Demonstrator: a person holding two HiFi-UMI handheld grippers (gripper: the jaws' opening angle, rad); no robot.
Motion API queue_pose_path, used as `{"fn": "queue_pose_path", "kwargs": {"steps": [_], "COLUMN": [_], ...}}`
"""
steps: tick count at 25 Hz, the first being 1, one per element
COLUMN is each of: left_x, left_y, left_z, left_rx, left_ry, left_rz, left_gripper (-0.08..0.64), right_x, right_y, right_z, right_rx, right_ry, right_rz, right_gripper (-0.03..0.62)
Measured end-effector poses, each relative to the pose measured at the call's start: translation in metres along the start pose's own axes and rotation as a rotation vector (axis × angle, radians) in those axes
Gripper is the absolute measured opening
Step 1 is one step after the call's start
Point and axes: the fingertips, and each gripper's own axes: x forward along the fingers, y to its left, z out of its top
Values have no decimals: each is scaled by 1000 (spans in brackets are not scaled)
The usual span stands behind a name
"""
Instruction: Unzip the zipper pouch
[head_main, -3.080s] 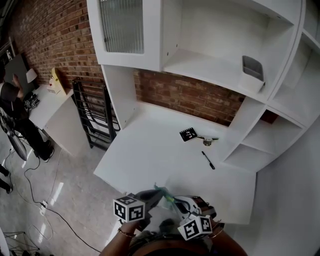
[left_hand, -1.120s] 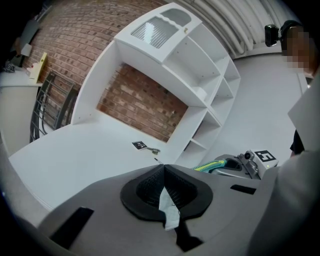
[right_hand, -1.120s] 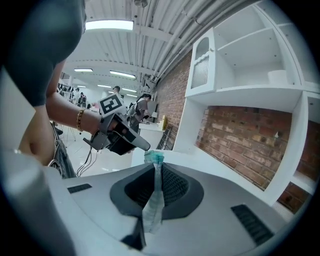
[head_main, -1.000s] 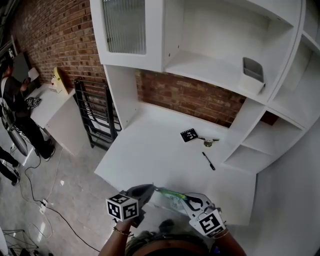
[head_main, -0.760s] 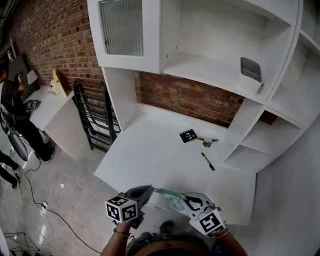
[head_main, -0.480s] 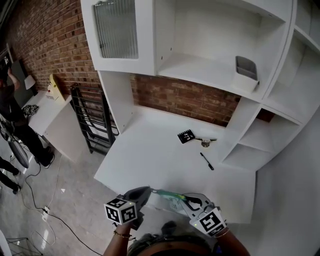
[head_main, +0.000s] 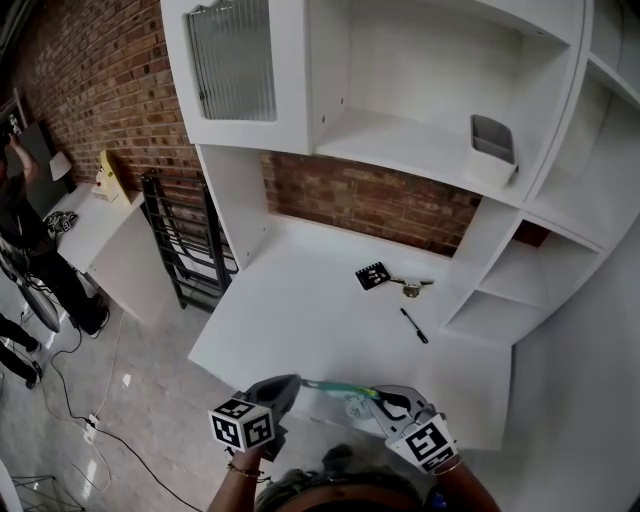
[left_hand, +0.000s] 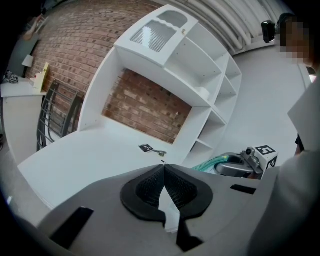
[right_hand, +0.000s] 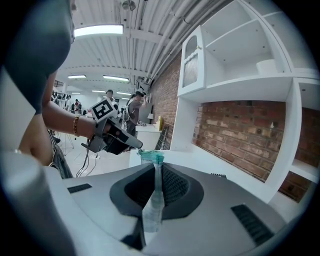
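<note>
The zipper pouch hangs in the air between the two grippers, just over the near edge of the white tabletop and touching nothing else. The left gripper has its jaws pressed together on the pouch's left end, where a thin pale sliver shows between the ribbed black pads. The right gripper is pinched on the right end, with clear film and the teal zipper standing up between its jaws. This looks like the pulling step, with one end anchored and the other gripped at the zipper line. No view shows whether the left gripper has the slider tab itself or only the pouch's corner, nor how far the teeth are parted. The next move probably calls for drawing the slider straight along the teal strip. The opposite gripper should hold firm so that the soft film stays taut and does not bunch or twist. The pouch is thin, see-through, floppy plastic with a narrow teal band along its top. The gripper bodies are smooth grey, moulded and rounded. Far back on the tabletop lie a small black marker card, a set of keys and a slim dark pen, well apart from the work.
</note>
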Motion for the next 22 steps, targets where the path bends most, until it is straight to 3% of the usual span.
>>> {"fn": "queue_pose_path", "kwargs": {"steps": [2, 7, 13, 22], "left_x": [0, 1, 7, 2], "left_y": [0, -2, -18, -13], "left_z": [1, 2, -3, 2], "left_rx": [4, 102, 95, 140], "left_ry": [-8, -36, -51, -73], "left_rz": [-1, 20, -60, -35], "left_gripper": [2, 2, 39, 60], "right_x": [1, 2, 5, 14], "right_y": [0, 0, -3, -12], "right_z": [2, 5, 3, 3], "right_rx": [3, -9, -40, -42], "right_ry": [-6, -19, 8, 6], "right_rz": [2, 22, 17, 0], "right_gripper": [16, 15, 15, 15]}}
